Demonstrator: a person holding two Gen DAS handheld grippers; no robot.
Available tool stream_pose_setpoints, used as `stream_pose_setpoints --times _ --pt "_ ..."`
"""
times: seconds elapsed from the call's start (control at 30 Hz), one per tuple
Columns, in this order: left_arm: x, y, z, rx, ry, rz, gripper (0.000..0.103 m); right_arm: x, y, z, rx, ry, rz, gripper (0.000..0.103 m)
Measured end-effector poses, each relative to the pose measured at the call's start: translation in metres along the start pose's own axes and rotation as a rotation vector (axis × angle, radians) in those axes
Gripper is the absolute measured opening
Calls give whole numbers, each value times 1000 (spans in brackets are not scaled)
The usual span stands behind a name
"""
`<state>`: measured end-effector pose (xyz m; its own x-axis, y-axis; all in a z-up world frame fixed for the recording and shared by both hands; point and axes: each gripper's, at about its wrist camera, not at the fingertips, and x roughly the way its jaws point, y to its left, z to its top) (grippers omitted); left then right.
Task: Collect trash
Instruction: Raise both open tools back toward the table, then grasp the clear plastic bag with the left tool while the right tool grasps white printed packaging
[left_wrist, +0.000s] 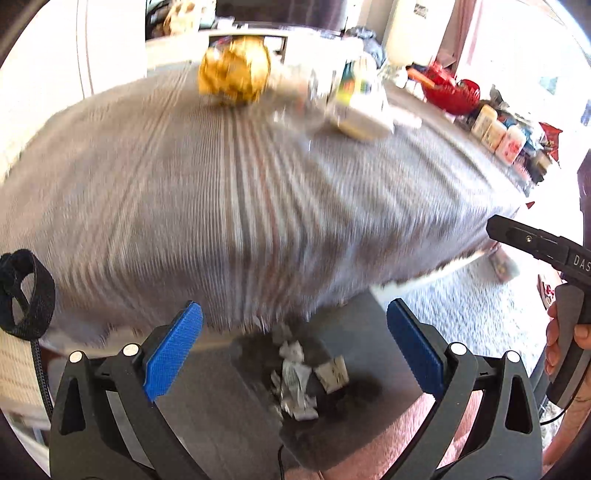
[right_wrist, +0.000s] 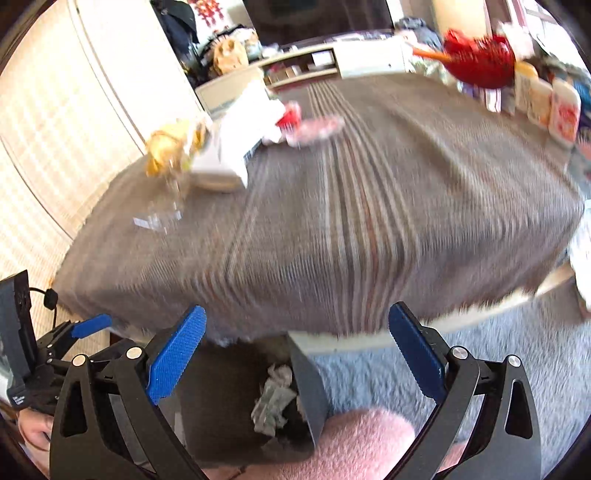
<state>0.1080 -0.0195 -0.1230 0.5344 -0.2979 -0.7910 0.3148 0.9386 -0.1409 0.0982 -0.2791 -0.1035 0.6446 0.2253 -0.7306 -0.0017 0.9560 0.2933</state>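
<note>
Left tongs (left_wrist: 294, 341) and right tongs (right_wrist: 297, 343) spread wide, empty. Bottom centre: dark bin (left_wrist: 334, 441) containing crumpled paper (left_wrist: 295, 380). Beyond, striped worktop (left_wrist: 229, 192); upper centre, yellow wrapper (left_wrist: 234, 74) beside blurred white packaging (left_wrist: 360, 107).

So the tabletop (left_wrist: 240, 192) has a grey striped cloth, with a yellow crumpled wrapper (left_wrist: 234, 72), white packaging (left_wrist: 360, 101), a red bowl (left_wrist: 452, 92) and some jars (left_wrist: 496, 134) on it.

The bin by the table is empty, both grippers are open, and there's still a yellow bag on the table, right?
Not quite. The bin already holds crumpled paper, as the left wrist view shows. The left gripper and right gripper are open, and the yellow bag is on the table.
</note>
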Motion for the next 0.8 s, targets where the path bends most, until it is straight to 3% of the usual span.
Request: stream_pose_setpoints --times 0.4,0.47,0.6,0.8 --pt "9 12 76 16 -90 24 93 22 27 75 -71 -39 31 100" --pt "14 12 82 22 -87 19 86 28 28 83 -62 -32 41 100" --pt "26 13 92 22 -82 14 83 44 36 99 -62 -7 61 100" --pt "39 14 107 32 -69 2 68 53 53 127 -54 -46 75 100"
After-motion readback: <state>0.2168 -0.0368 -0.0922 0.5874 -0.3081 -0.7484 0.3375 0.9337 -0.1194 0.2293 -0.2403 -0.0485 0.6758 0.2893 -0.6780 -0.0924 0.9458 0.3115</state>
